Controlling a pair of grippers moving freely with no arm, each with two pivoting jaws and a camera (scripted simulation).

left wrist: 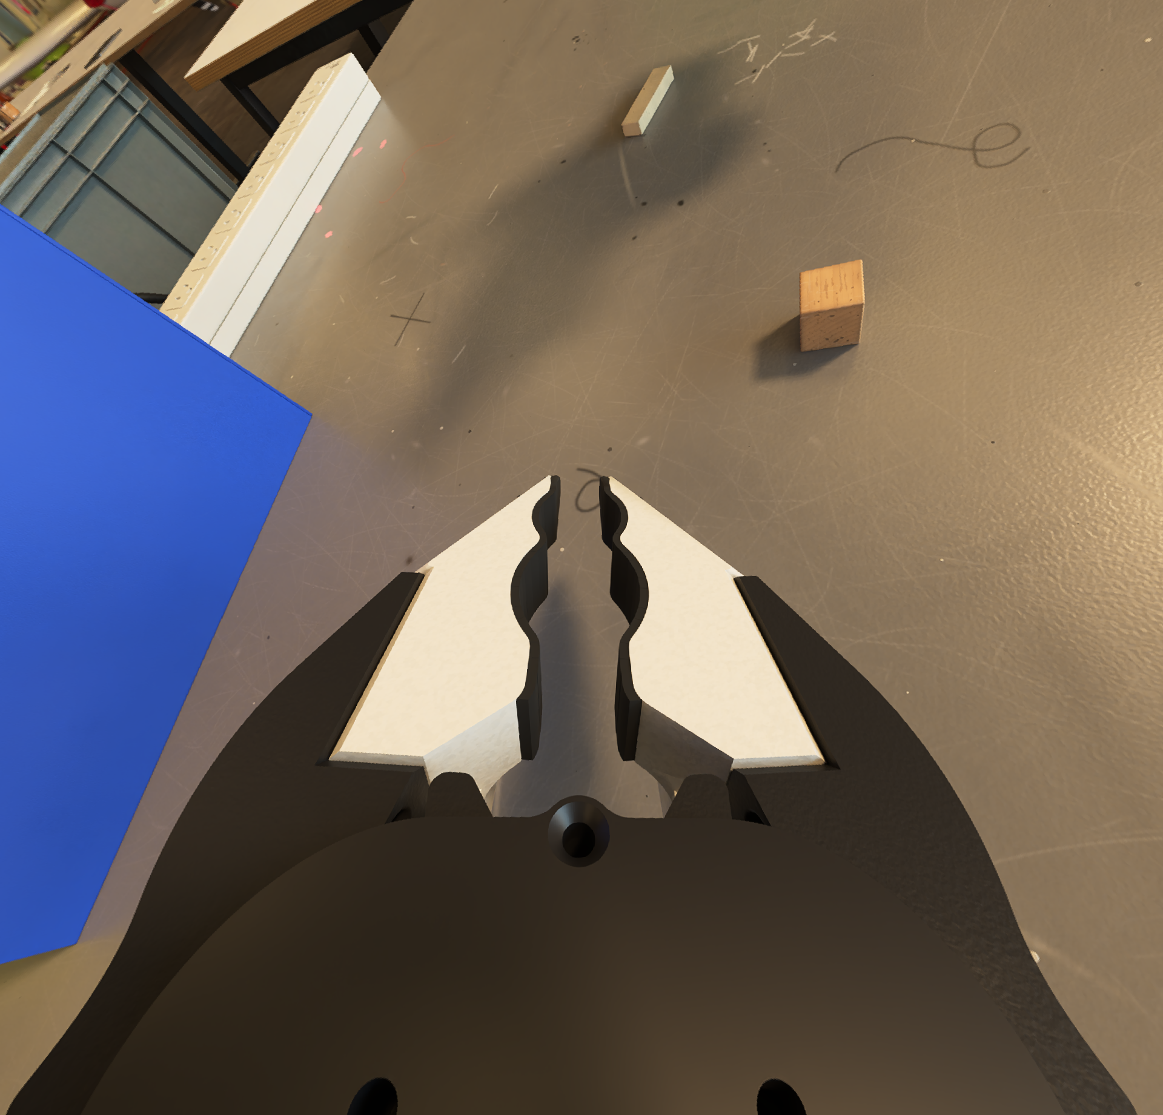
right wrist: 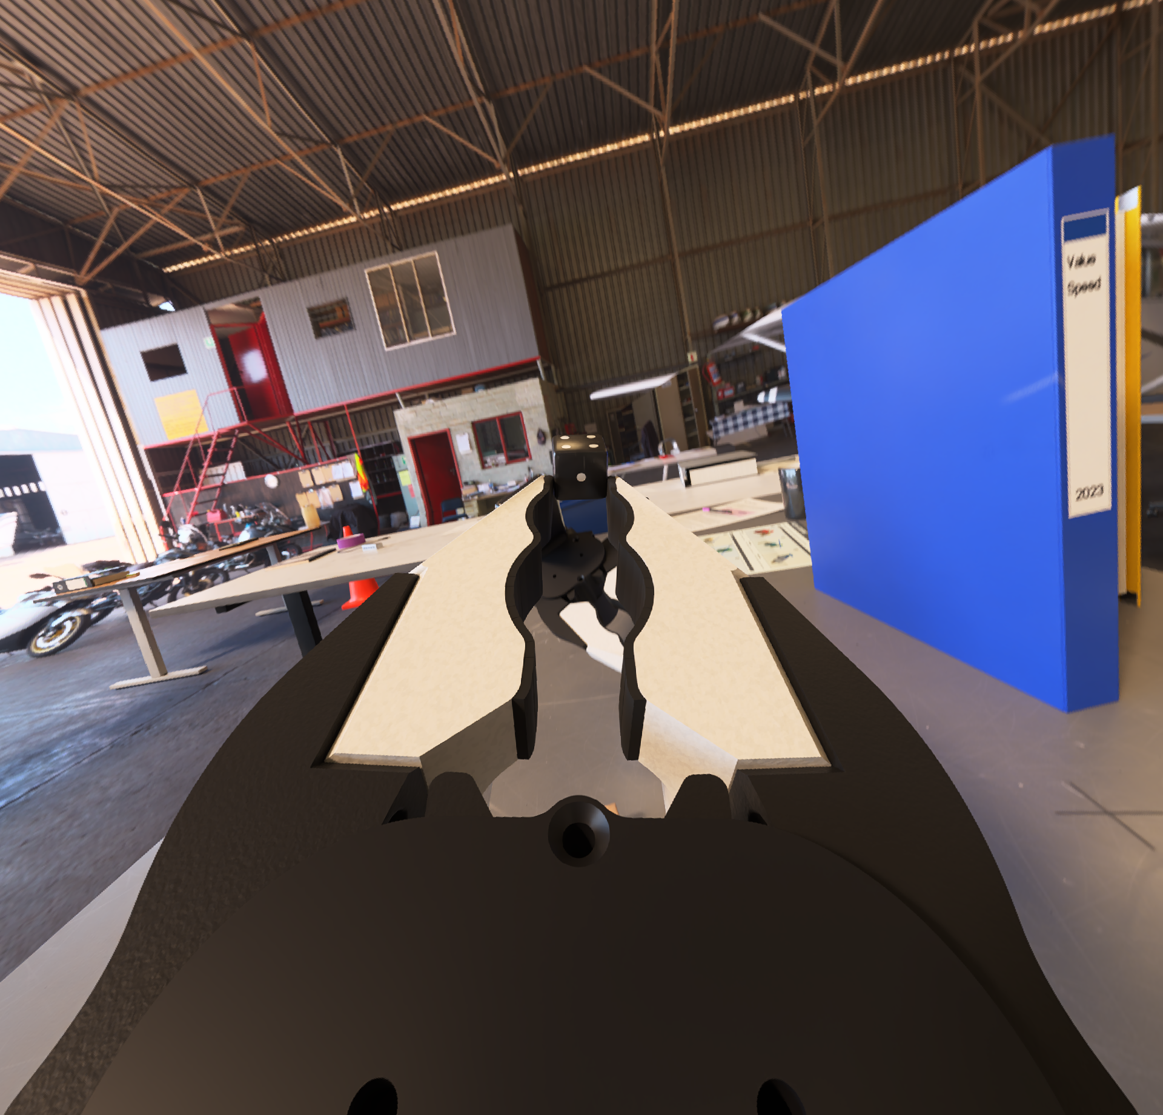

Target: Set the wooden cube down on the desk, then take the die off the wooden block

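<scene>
1. Nearest my left camera is my left gripper (left wrist: pixel 579 487). Its jaws stand a narrow gap apart with nothing between them, tips poised over the scratched grey desk (left wrist: pixel 944 581).

2. The wooden cube (left wrist: pixel 831 306) sits flat on that desk, ahead and to the right, well apart from the gripper. I judge the first step finished.

3. Farther off lies a slim pale wooden block (left wrist: pixel 648 100), bare on top. A blue binder (left wrist: pixel 126 581) stands upright at the left edge.

4. Nearest my right camera is my right gripper (right wrist: pixel 579 487), clenched on a black die (right wrist: pixel 580 467) with white pips. The die is pinched at the very fingertips and lifted above the desk, so I judge the second step nearly done too.

5. Beyond the die, the left gripper shows through the gap, lower down. The blue binder stands to the right, with a yellow folder (right wrist: pixel 1131 392) behind it.

6. Risk one: the grip takes only the lower part of the die, at the tips. A quick swing or tilt could let it twist out and drop.

7. Risk two: a dropped die would likely bounce and roll, perhaps off the desk edge.

8. Risk three: the left gripper sits below and ahead of the right one. Lowering straight forward could knock them together.

9. Risk four: drifting right could brush the binder and topple it.
</scene>
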